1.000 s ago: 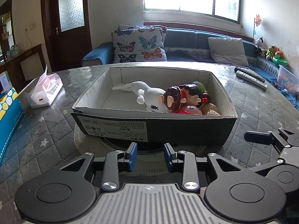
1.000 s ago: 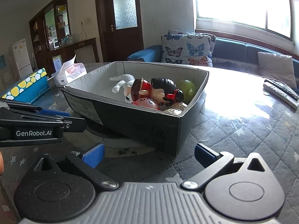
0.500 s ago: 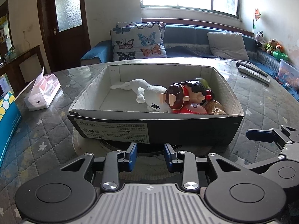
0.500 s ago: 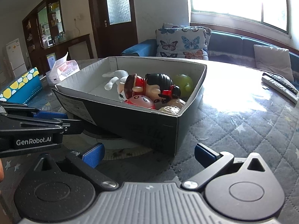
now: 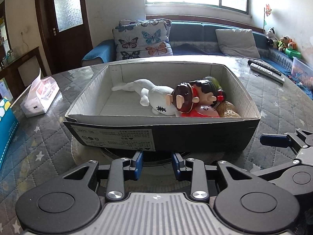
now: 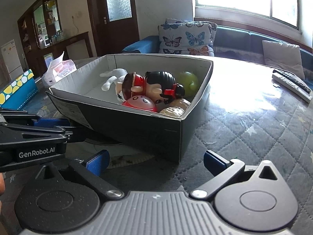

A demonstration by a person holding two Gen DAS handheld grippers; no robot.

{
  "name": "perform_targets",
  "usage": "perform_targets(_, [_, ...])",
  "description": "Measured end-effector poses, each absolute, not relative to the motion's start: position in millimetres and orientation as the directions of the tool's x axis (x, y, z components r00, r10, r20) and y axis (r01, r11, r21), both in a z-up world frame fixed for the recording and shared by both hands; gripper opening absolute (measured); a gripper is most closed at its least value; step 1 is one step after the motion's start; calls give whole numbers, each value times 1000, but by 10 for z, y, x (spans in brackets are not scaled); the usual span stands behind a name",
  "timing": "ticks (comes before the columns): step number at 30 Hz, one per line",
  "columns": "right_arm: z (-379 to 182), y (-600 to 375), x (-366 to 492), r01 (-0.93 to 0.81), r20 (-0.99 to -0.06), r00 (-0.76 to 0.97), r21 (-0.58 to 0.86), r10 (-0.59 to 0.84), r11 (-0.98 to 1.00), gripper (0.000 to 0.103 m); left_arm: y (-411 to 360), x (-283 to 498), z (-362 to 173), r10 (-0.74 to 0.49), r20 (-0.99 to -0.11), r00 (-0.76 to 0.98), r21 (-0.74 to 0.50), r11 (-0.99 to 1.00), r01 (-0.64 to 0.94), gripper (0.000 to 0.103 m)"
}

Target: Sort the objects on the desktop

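Observation:
A black cardboard box [image 5: 162, 135] [image 6: 137, 131] with a white inside stands on the quilted table. In it lie a white plush toy [image 5: 156, 96], a big-headed doll in red [image 5: 195, 96] [image 6: 150, 86], a red round toy [image 5: 199, 112] [image 6: 139, 102], a green ball [image 6: 187, 81] and tan round things [image 6: 174, 107]. My left gripper [image 5: 157, 163] is open with a narrow gap and empty, just before the box's near wall. My right gripper [image 6: 155, 161] is wide open and empty, near the box's right corner.
A tissue pack [image 5: 40, 96] and a blue box with yellow dots [image 6: 16, 90] lie at the left. Two remote controls [image 5: 266, 70] [image 6: 291, 85] lie at the far right. A sofa with cushions [image 5: 142, 39] stands behind the table.
Both grippers have risen and tilted, so the box's inside shows more. Their openings are unchanged, and the toys have not moved.

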State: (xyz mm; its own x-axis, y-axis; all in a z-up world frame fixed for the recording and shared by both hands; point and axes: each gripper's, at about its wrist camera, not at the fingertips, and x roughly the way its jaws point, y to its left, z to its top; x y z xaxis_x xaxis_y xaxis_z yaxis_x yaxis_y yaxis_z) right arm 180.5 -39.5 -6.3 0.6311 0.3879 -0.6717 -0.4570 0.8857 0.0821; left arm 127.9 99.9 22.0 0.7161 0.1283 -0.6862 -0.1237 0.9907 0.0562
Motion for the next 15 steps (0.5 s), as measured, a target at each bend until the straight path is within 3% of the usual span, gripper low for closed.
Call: perform_targets(15, [-102,-356,1890,-443,-694,617,82,370,893,103,1012,1384,191,118,-697,707,49,992,-118,34])
